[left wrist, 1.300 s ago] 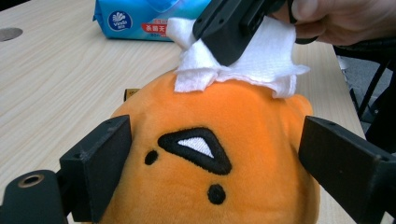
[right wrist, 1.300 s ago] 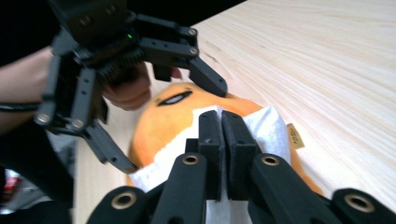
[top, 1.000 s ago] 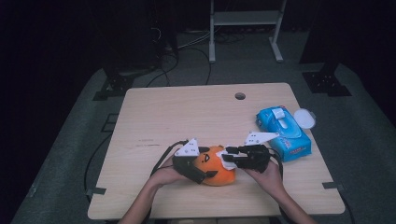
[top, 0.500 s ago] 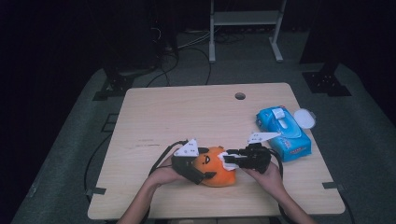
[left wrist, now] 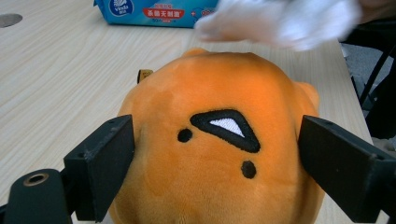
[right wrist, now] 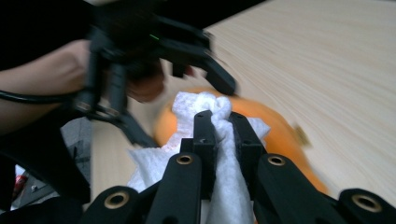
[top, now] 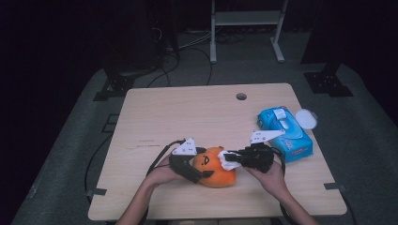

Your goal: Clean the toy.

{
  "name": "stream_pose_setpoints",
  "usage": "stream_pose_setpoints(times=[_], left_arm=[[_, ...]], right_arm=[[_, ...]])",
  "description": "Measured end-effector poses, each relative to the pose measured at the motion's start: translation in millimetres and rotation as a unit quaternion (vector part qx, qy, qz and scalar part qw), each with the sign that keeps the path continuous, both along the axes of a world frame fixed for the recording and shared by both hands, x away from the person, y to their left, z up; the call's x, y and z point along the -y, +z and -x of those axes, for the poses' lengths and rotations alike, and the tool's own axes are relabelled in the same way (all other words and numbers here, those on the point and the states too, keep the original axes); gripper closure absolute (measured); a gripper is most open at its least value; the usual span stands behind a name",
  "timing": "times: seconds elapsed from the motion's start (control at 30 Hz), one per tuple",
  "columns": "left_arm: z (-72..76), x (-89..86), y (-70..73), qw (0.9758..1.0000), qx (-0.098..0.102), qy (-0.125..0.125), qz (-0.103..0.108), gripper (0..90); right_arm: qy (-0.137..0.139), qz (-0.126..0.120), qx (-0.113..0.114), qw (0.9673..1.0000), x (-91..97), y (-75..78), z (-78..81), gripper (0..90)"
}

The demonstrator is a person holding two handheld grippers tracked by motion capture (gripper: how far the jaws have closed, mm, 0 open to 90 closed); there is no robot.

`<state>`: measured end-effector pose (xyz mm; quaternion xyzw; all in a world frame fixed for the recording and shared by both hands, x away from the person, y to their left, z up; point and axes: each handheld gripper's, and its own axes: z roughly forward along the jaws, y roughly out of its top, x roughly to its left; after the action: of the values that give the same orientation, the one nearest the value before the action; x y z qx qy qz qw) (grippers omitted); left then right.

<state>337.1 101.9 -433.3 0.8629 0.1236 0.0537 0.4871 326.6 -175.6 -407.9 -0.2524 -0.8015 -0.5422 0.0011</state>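
Left gripper [left wrist: 215, 158] jaws spread wide, clamping orange plush toy [left wrist: 219, 154]; right gripper [right wrist: 219, 122], jaws just closing, pinches white wipe [right wrist: 219, 140]. Hard wiping could roll the toy loose, lower centre.

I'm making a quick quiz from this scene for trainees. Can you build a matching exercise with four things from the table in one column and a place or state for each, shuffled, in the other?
Things:
1. orange plush toy
2. white wipe
3. blue wipes pack
4. round hole

Places or states:
A. lying at the table's right edge, lid flipped open
B. pinched between the right gripper's jaws
C. clasped on both sides by the left gripper's jaws
D. in the tabletop near the far edge

Pairs: 1-C, 2-B, 3-A, 4-D
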Motion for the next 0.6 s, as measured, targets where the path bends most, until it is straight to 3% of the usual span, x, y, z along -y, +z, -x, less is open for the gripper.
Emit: stream_pose_setpoints(times=[0.1,0.23,0.3,0.4,0.47,0.53,0.6], left_arm=[[0.5,0.3,-0.2,1.0000,0.001,0.001,0.002,11.5],[0.6,0.1,-0.4,1.0000,0.003,0.000,0.001,11.5],[0.5,-0.2,-0.3,1.0000,0.004,-0.001,0.000,11.5],[0.6,-0.3,-0.6,1.0000,0.003,0.000,0.002,11.5],[0.7,-0.1,-0.9,1.0000,0.003,0.000,0.004,11.5],[1.0,1.5,-2.0,1.0000,0.004,0.000,0.002,11.5],[1.1,2.3,-2.1,1.0000,0.003,-0.001,0.003,11.5]], right_arm=[[0.021,-0.007,0.018,0.9996,-10.0,14.2,8.1,82.5],[0.049,-0.053,0.014,0.9973,-17.8,26.7,12.4,82.6],[0.053,-0.057,0.008,0.9969,-20.5,25.3,11.1,82.6],[0.036,-0.020,0.003,0.9991,-23.4,10.2,3.6,82.3],[0.012,0.029,0.023,0.9992,-24.0,-1.2,0.6,81.4],[0.003,0.037,0.037,0.9986,-21.8,-10.1,-0.4,79.5],[-0.014,0.042,0.057,0.9974,-18.8,-12.9,1.8,71.3]])
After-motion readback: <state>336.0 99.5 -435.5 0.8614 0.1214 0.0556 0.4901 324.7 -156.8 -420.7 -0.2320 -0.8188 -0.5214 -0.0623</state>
